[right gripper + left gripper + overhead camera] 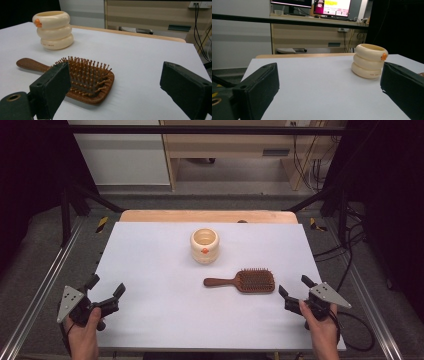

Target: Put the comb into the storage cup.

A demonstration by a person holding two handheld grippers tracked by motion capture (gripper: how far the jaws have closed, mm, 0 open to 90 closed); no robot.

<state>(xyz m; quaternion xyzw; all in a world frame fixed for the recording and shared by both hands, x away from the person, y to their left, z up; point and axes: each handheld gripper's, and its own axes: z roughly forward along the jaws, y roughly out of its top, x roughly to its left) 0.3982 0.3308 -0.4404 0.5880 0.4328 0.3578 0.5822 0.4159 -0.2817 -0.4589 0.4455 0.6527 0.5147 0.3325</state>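
Wooden hairbrush (245, 281) lies flat on the white table (150, 270), right of centre, bristles up, handle pointing left. Brown paddle head sits toward the right, near side of the table. In the right gripper view the brush (85, 80) is just ahead of the jaws, head partly behind the left jaw, not touched.

Right gripper (296, 293) is at the near right edge of the table, held in the person's right hand (320, 325), jaws spread wide, nothing between them. It sits just right of the brush head, apart from it.

Left gripper (106, 292) is at the near left edge, held in the left hand (85, 330), jaws also spread wide and empty. Well apart from the brush.

Cream ribbed cup (204, 245) stands upright at table centre, farther away than the brush, small orange mark on its near side. The left gripper view has it (370, 60) ahead right, the right gripper view (53, 30) far left.
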